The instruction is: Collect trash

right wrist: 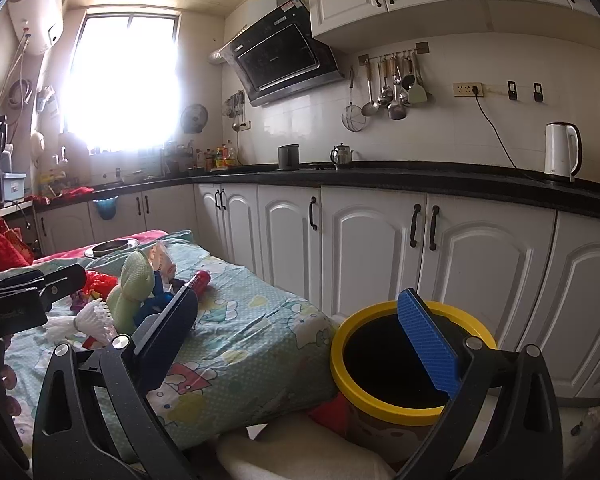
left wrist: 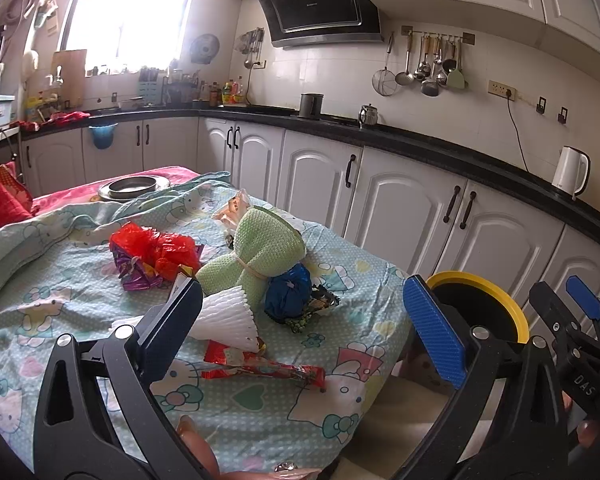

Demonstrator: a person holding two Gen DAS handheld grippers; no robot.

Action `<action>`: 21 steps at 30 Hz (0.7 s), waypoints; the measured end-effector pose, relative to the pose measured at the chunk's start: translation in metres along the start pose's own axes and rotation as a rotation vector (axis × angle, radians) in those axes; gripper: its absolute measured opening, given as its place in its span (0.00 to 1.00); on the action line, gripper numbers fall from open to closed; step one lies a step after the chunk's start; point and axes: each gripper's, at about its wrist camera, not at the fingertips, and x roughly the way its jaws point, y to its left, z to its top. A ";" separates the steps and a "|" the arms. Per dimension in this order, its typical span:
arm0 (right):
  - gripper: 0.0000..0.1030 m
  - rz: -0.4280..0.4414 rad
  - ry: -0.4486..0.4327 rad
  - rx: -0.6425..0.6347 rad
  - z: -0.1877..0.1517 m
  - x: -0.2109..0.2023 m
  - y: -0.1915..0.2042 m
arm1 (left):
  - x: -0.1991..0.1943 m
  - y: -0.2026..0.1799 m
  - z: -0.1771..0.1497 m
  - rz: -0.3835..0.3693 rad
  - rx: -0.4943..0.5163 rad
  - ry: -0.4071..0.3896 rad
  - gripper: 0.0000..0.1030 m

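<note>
Both tongs, left [left wrist: 304,320] and right [right wrist: 300,344], are spread wide and pinch nothing. The trash lies uncollected mid-table on the cartoon-print cloth-covered table [left wrist: 60,312]: crumpled red plastic bag [left wrist: 160,246], white pleated foam sleeve [left wrist: 228,318], green mesh cloth bundle [left wrist: 260,256], blue crumpled bag [left wrist: 288,294], and flat red wrapper [left wrist: 260,368] near the front edge. The yellow-rimmed black bin [right wrist: 396,364] stands on the floor beside the table's right edge; its dark interior shows no contents, so collection appears barely begun.

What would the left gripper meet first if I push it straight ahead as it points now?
Probably the white foam net lying on the cartoon-print cloth, just ahead between the open left gripper's fingers. The green mesh bundle and blue bag sit right behind it; depth is uncertain.
</note>
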 end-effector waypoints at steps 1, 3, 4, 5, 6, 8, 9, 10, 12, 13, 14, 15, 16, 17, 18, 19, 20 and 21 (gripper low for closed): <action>0.94 0.001 0.001 0.000 0.000 0.000 0.000 | 0.000 0.000 0.000 0.001 0.000 0.000 0.90; 0.94 0.000 0.000 0.000 0.000 0.000 0.000 | 0.000 0.000 0.000 -0.001 0.001 -0.002 0.90; 0.94 0.000 0.000 0.000 -0.001 0.000 0.000 | 0.000 0.000 0.000 -0.001 0.001 -0.002 0.90; 0.94 0.000 0.000 0.000 0.000 0.000 -0.001 | 0.000 0.000 0.000 0.001 0.001 -0.002 0.90; 0.94 -0.001 0.000 0.000 -0.001 0.000 0.000 | 0.000 0.000 0.000 0.000 0.002 -0.002 0.90; 0.94 0.001 0.000 0.000 -0.001 0.001 0.000 | 0.001 0.000 0.000 0.000 0.000 -0.001 0.90; 0.94 0.001 0.002 0.000 -0.001 0.001 -0.001 | 0.000 0.000 0.000 0.000 0.000 0.000 0.90; 0.94 0.001 0.002 0.000 -0.001 0.000 -0.001 | 0.001 0.000 0.000 0.002 0.000 0.001 0.90; 0.94 0.002 0.002 0.000 -0.001 0.000 -0.001 | 0.000 0.000 0.001 0.005 0.000 0.000 0.90; 0.94 0.002 0.003 -0.001 -0.002 0.001 -0.001 | 0.000 0.000 0.001 0.005 -0.001 -0.001 0.90; 0.94 0.003 0.004 -0.002 -0.002 0.001 -0.001 | 0.000 0.000 0.002 0.006 -0.001 -0.001 0.90; 0.94 0.005 0.004 -0.003 -0.003 0.002 0.000 | 0.000 0.000 0.002 0.006 -0.002 -0.001 0.90; 0.94 0.008 0.006 -0.005 -0.004 0.002 0.000 | 0.000 0.001 0.002 0.005 -0.004 -0.001 0.90; 0.94 0.008 0.007 -0.008 -0.005 0.004 0.001 | 0.001 0.001 0.002 0.005 -0.004 0.000 0.90; 0.94 0.010 0.007 -0.010 -0.006 0.003 0.001 | 0.000 0.001 0.002 0.009 -0.003 0.000 0.90; 0.94 0.014 0.008 -0.013 -0.007 0.003 0.001 | 0.001 0.001 0.002 0.008 -0.005 0.001 0.90; 0.94 0.018 0.009 -0.015 -0.008 0.004 0.002 | 0.001 0.002 0.002 0.008 -0.006 0.001 0.90; 0.94 0.023 0.013 -0.020 -0.009 0.005 0.005 | 0.001 0.003 0.002 0.011 -0.008 0.001 0.90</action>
